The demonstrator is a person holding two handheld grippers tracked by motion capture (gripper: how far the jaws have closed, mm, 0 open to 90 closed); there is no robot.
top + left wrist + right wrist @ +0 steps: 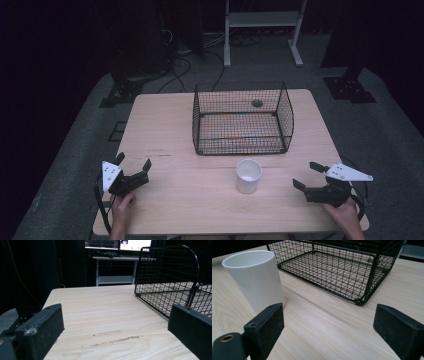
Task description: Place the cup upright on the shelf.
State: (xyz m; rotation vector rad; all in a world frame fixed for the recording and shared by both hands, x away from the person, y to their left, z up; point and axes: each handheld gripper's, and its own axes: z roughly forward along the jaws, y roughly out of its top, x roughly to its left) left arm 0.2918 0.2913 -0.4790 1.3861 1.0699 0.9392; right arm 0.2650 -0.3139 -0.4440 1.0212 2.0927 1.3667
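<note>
White cup (248, 175) stands apart before the basket (243, 120), both grippers (133, 168) (307, 175) gaping, empty.

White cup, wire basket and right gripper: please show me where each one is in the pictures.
white cup (248, 176), high view, on its outer side wall.
wire basket (239, 149), high view, on its near mesh wall.
right gripper (306, 175), high view, midway between its open jaws.
</note>
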